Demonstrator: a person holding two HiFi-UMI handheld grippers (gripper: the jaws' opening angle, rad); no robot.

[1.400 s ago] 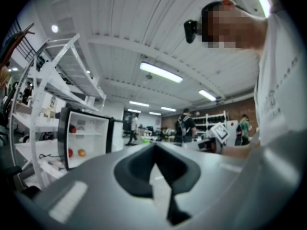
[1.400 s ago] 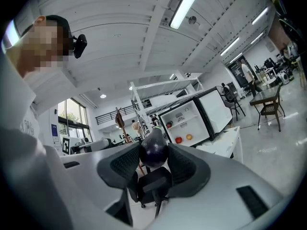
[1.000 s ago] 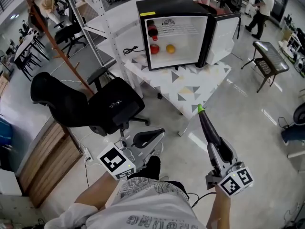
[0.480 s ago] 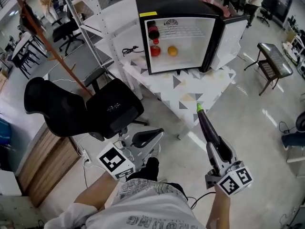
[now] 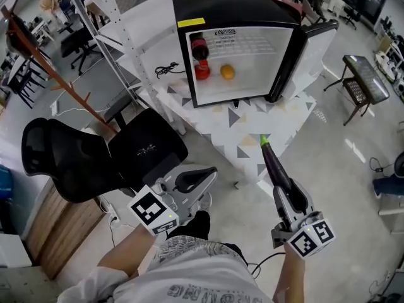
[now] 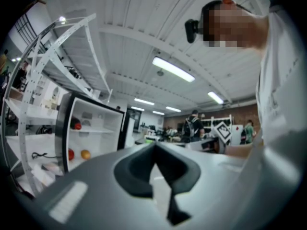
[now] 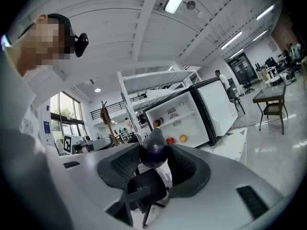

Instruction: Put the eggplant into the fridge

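A long dark purple eggplant [image 5: 275,167] with a green stem end sticks out of my right gripper [image 5: 284,191], which is shut on it; in the right gripper view the eggplant [image 7: 154,150] sits between the pads. It points toward a small black fridge [image 5: 227,8] that stands open on a white table [image 5: 249,131], its door swung to the right. The stem tip reaches over the table's near edge, still short of the fridge. My left gripper [image 5: 197,180] hangs low at the left, shut and empty, its pads [image 6: 139,169] meeting at the tips.
Inside the fridge are a dark bottle [image 5: 199,46], a red fruit [image 5: 202,72] and an orange [image 5: 227,72]. A black office chair [image 5: 95,156] stands left of the table. A metal bench [image 5: 360,74] is at the right. White shelving rises behind the table.
Both grippers and the view have moved forward toward the fridge, which now looms larger. The eggplant's tip has come over the table's edge. The grip is unchanged.
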